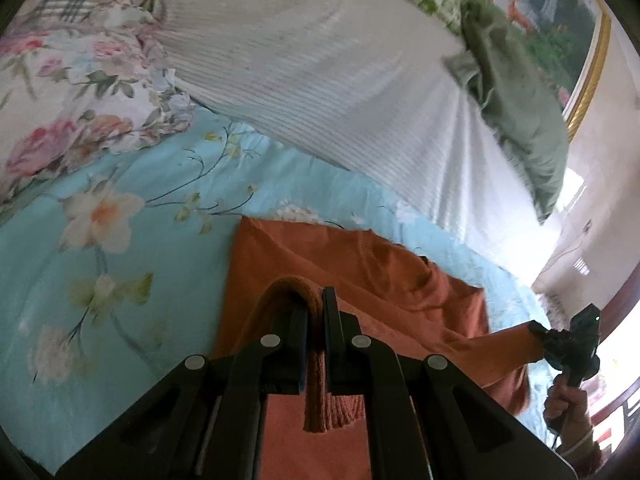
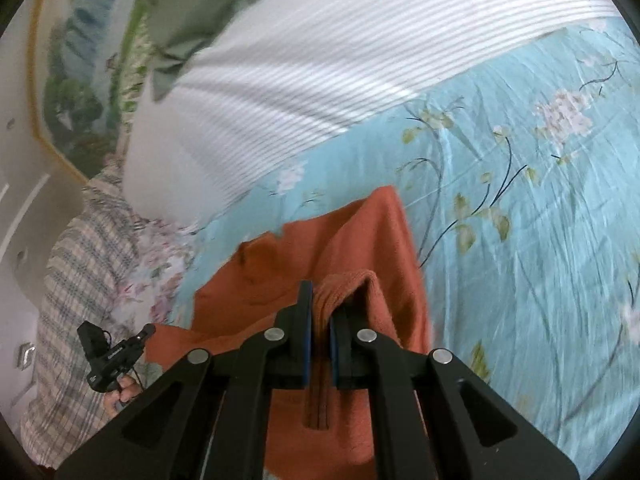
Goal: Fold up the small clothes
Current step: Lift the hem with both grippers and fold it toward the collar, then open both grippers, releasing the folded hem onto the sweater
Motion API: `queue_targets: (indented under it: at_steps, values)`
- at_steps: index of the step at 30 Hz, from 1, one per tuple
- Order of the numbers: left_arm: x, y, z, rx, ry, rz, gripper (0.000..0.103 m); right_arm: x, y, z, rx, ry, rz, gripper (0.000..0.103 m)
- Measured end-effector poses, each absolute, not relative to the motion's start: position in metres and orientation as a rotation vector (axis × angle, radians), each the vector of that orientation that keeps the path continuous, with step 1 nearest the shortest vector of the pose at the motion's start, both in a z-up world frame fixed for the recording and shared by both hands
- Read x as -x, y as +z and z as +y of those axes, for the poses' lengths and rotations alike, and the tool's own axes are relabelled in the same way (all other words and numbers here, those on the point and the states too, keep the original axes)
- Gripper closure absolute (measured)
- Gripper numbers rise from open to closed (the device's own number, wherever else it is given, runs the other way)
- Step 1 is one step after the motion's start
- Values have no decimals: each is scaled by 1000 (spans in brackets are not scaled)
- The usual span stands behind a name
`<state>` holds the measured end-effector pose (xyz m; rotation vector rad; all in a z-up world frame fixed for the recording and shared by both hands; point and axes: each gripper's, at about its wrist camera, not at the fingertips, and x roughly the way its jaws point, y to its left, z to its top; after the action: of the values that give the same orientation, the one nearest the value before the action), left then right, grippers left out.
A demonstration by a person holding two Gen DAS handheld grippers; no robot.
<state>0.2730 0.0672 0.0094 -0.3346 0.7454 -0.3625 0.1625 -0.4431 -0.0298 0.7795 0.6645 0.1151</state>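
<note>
Left wrist view: left claw (image 1: 315, 312) is pinched tight on a ribbed hem edge of the orange garment (image 1: 360, 280); cloth loops over the fingertips and hangs down between the jaws, so the grip looks secure; rest of the garment trails onto the blue floral bedsheet (image 1: 120, 208), partly lifted; right claw (image 1: 540, 330) at far right grips the other corner, cloth stretched between the two, likely to keep the edge straight for a fold; white striped pillow (image 1: 320, 80) and green cloth (image 1: 520, 120) lie beyond, well apart from the work.

Right wrist view: right claw (image 2: 319, 312) is clamped on a bunched orange edge, fabric visible between the pads; orange garment (image 2: 360, 232) drapes forward onto the bedsheet (image 2: 520, 200); left claw (image 2: 146, 332) at lower left holds the opposite corner; both corners held up together suggests carrying one edge over the body of the garment; fold not yet laid down.
</note>
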Motion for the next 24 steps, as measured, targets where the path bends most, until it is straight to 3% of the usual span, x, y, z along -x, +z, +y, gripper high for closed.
queue_targets:
  at_steps: [11,13,14,15,16,18,24]
  values:
    - [-356,-63,57,297,-252,907,97,-203,-81,-450,-785,5,807,95]
    - [-359,-71,60,315,-250,929,96,-196,-75,-450,-795,10,791,89]
    - [-357,-71,64,339,-256,928,96,-188,-67,-451,-780,-3,775,85]
    - [-353,-69,67,355,-262,927,94,-182,-62,-450,-761,-19,762,75]
    - [-347,-66,70,357,-262,925,89,-171,-52,-449,-728,-39,737,70]
    - [-328,-57,71,341,-267,904,76,-155,-38,-440,-676,-25,706,70]
    - [-271,-51,24,238,-434,936,74,-161,-42,-357,-428,228,846,70]
